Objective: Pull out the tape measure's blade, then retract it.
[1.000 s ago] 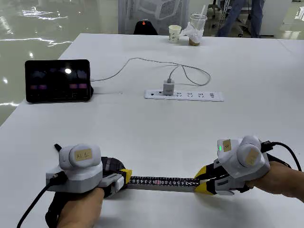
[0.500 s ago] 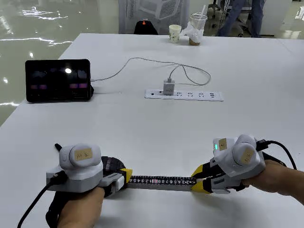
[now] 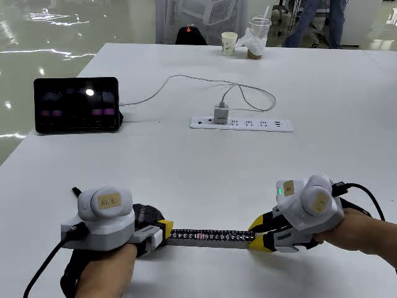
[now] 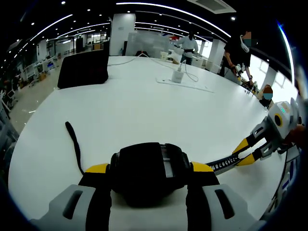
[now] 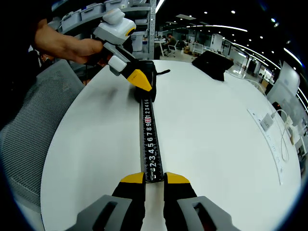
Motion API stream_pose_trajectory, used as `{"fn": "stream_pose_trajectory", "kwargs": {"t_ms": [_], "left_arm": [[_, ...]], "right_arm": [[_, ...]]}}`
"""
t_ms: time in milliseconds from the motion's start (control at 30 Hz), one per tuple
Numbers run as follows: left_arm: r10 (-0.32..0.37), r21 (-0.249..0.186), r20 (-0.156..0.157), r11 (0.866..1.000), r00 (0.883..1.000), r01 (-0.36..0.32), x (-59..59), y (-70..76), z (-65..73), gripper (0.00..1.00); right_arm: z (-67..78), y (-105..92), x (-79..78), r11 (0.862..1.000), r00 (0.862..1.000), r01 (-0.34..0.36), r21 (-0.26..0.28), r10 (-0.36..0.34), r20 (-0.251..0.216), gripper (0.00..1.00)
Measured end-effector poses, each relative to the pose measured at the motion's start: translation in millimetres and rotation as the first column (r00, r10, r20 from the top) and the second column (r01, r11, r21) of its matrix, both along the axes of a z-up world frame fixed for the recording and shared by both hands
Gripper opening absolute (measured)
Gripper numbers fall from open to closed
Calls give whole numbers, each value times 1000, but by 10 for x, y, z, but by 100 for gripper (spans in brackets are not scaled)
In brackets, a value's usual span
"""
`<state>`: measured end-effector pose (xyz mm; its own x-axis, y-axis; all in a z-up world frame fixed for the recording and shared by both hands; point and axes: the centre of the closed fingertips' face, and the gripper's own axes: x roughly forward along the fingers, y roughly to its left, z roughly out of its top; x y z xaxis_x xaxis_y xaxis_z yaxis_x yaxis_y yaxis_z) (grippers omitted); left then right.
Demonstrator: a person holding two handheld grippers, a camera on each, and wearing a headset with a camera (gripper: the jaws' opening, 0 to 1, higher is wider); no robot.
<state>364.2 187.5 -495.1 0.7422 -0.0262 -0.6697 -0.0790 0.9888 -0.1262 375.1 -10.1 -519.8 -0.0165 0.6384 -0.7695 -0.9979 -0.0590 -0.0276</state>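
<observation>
Your left gripper (image 4: pixel 149 168) squeezes black tape measure (image 3: pixel 146 217), low on white table (image 3: pixel 205 161), close to you. Your right gripper (image 5: pixel 154 179) pinches blade (image 5: pixel 149 137) tip. Blade lies stretched out between both grippers.

In the head view the left tool (image 3: pixel 160 233) lies at 7 o'clock, aimed toward 3 o'clock, jaws closed on the tape measure case (image 4: pixel 149 171); the right tool (image 3: pixel 255 233), at 4 o'clock, aims toward 9 o'clock, jaws pinching the blade (image 5: pixel 150 144); the left hand (image 3: pixel 105 273) and right hand (image 3: pixel 355 231) grip them low over the tabletop (image 3: pixel 205 167).
</observation>
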Motion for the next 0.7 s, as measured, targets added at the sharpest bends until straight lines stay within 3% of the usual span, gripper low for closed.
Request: {"fn": "stream_pose_trajectory", "kwargs": {"t_ms": [700], "left_arm": [[-1, -3, 1, 1000, 1000, 1, -2, -6, 3, 57]], "right_arm": [[-4, 159, -20, 1000, 1000, -10, 15, 10, -4, 11]]}}
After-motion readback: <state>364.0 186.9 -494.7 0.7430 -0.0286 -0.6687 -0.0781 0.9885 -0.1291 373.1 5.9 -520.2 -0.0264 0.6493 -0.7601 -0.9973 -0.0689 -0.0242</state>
